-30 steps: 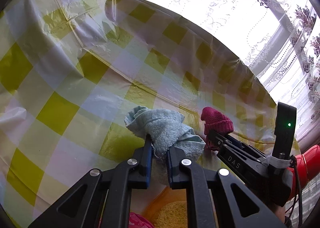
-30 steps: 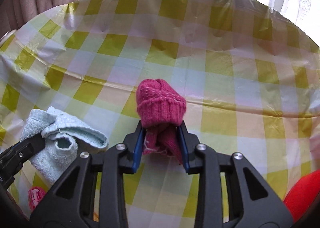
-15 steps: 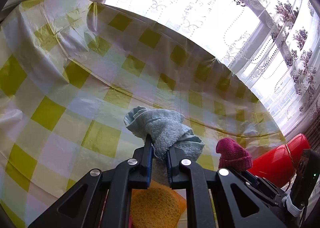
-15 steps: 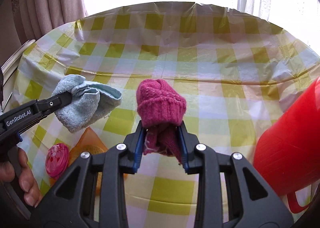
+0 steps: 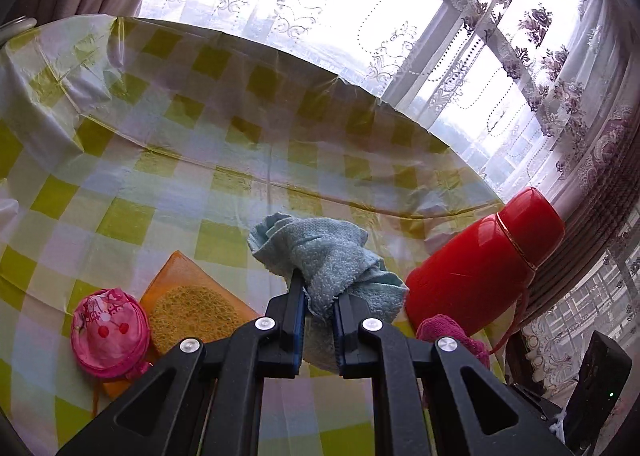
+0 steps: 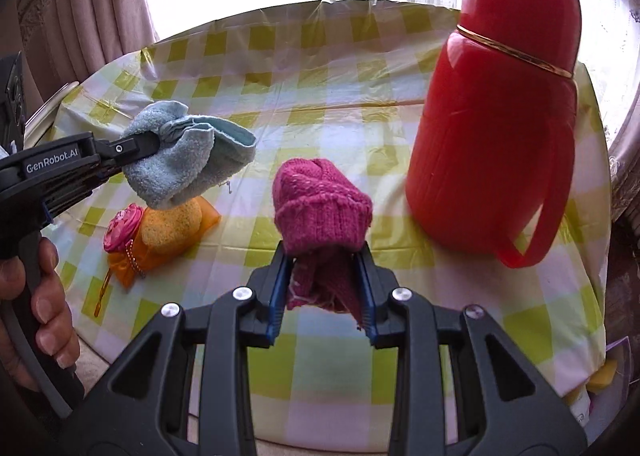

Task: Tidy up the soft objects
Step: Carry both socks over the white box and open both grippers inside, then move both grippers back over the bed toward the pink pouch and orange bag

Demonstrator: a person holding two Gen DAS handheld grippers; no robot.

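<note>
My left gripper [image 5: 318,296] is shut on a bunched light-blue towel cloth [image 5: 328,256] and holds it above the checked table. The right wrist view shows the same cloth [image 6: 188,160] at the left, hanging over an orange bag. My right gripper [image 6: 322,276] is shut on a magenta knitted sock [image 6: 322,212], whose rounded end sticks up past the fingers. A corner of that sock [image 5: 448,332] peeks out beside the left gripper's frame. Both cloths are clear of the tablecloth.
A tall red thermos jug [image 6: 500,104] with a handle stands at the right of the round table [image 6: 320,56]. An orange mesh bag with a yellow sponge [image 6: 168,232] and a pink round pouch [image 5: 110,332] lie at the left. A hand [image 6: 36,316] grips the left tool.
Both grippers have drawn back from the table with their cloths still clamped. The thermos, orange bag and pink pouch have come into view.
</note>
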